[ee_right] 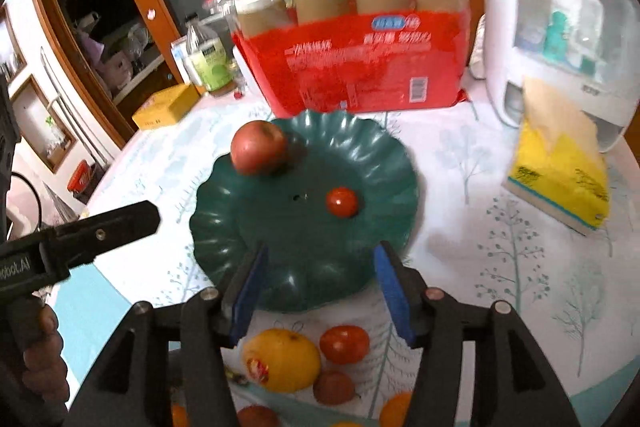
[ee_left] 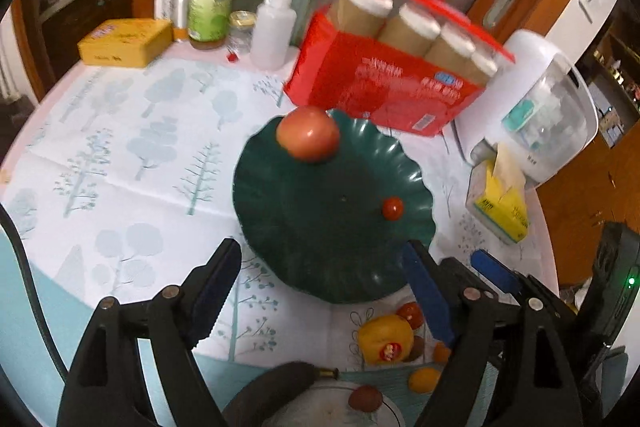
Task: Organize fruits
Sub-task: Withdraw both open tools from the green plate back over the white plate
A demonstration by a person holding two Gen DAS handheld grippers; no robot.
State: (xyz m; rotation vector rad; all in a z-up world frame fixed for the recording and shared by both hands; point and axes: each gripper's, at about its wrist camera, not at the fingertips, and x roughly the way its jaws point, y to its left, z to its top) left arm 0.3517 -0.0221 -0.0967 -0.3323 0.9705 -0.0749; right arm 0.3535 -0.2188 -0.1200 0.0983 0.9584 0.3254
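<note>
A dark green scalloped plate (ee_left: 320,227) (ee_right: 304,239) sits mid-table with a red apple (ee_left: 308,139) (ee_right: 258,147) at its far rim and a small tomato (ee_left: 392,207) (ee_right: 341,202) near its middle. My left gripper (ee_left: 322,259) hovers over the plate's near edge, open and empty. My right gripper (ee_right: 323,255) hangs beside it over the same edge, also open with nothing between its blue pads. Below the plate lie a yellow citrus with a sticker (ee_left: 386,339) (ee_right: 282,359), a larger tomato (ee_right: 344,345), a brownish-red fruit (ee_right: 334,387) and a small orange (ee_left: 424,379).
Behind the plate stands a red package of jars (ee_right: 360,59). A white appliance (ee_right: 560,27) and a yellow tissue pack (ee_right: 560,167) stand to the right. At the back left are a yellow box (ee_left: 124,41) and bottles (ee_left: 210,7). A white dish (ee_left: 332,403) lies at the near edge.
</note>
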